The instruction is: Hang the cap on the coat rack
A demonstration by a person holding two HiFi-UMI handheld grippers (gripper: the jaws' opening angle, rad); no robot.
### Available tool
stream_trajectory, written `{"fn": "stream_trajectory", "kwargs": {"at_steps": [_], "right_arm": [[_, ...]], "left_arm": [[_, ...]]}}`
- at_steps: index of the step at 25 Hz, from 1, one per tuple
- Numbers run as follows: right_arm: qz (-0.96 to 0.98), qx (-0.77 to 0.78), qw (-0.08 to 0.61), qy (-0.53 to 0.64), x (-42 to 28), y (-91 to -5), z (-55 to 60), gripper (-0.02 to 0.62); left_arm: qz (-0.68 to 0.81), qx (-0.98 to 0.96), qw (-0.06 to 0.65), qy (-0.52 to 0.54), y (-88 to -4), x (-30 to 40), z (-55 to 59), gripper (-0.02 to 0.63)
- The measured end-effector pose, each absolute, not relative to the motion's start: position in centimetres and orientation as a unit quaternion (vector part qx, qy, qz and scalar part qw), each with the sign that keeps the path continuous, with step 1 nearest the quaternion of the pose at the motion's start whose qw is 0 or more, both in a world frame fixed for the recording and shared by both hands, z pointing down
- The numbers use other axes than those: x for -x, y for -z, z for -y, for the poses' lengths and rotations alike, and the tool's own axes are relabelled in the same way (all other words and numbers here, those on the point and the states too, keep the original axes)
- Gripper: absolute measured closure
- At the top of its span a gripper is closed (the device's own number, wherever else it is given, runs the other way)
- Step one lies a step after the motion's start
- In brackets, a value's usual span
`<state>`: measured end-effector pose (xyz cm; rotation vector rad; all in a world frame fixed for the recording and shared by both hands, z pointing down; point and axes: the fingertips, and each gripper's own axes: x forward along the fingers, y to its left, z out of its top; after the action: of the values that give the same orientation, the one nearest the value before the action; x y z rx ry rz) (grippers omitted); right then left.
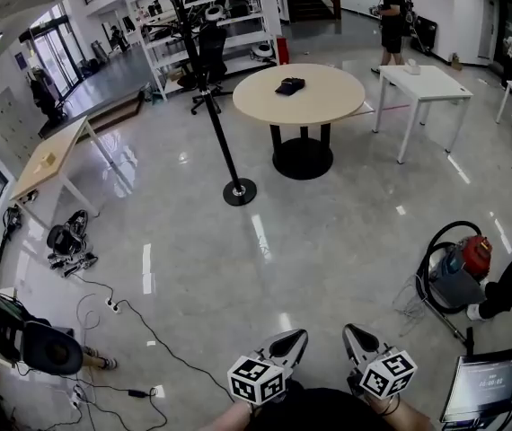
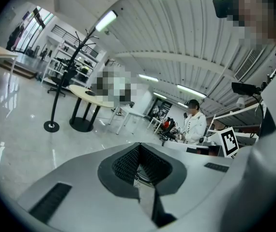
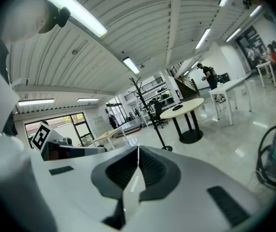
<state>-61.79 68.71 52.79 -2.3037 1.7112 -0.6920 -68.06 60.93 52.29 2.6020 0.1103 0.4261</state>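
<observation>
A dark cap (image 1: 289, 85) lies on the round beige table (image 1: 328, 106) far ahead; in the right gripper view the cap (image 3: 177, 107) is a small dark shape on that table (image 3: 186, 109). The black coat rack (image 1: 209, 88) stands left of the table on a round base (image 1: 239, 191); its pole (image 2: 57, 93) also appears in the left gripper view, and the rack (image 3: 143, 100) in the right gripper view. Both grippers are held low at the bottom of the head view, far from the cap. My left gripper (image 1: 292, 341) is shut and empty. My right gripper (image 1: 357, 338) is shut and empty.
A white table (image 1: 422, 86) stands right of the round one, with a person (image 1: 389, 21) behind it. A vacuum cleaner (image 1: 458, 272) and hose lie at right. Cables and bags (image 1: 67, 241) are on the left floor beside a wooden table (image 1: 49, 160). Shelves (image 1: 204, 25) stand at the back.
</observation>
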Motion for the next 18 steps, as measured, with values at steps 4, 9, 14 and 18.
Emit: {"fn": "stream_trajectory", "kwargs": {"at_steps": [4, 9, 14, 18], "right_arm": [[-0.579, 0.774, 0.083, 0.244, 61.3, -53.4, -64.6, 0.591], [-0.583, 0.773, 0.055, 0.244, 61.2, -53.6, -60.1, 0.591], [-0.581, 0.775, 0.041, 0.245, 61.0, -53.9, -57.0, 0.591], [-0.573, 0.778, 0.042, 0.254, 60.4, -54.4, -56.2, 0.591]], "left_arm": [[-0.035, -0.953, 0.259, -0.154, -52.8, 67.6, -56.9, 0.601], [-0.032, -0.951, 0.269, -0.151, -53.6, 67.2, -52.6, 0.601], [-0.04, -0.947, 0.278, -0.152, -54.4, 66.7, -49.7, 0.601], [-0.039, -0.944, 0.285, -0.159, -55.0, 66.5, -48.3, 0.601]]}}
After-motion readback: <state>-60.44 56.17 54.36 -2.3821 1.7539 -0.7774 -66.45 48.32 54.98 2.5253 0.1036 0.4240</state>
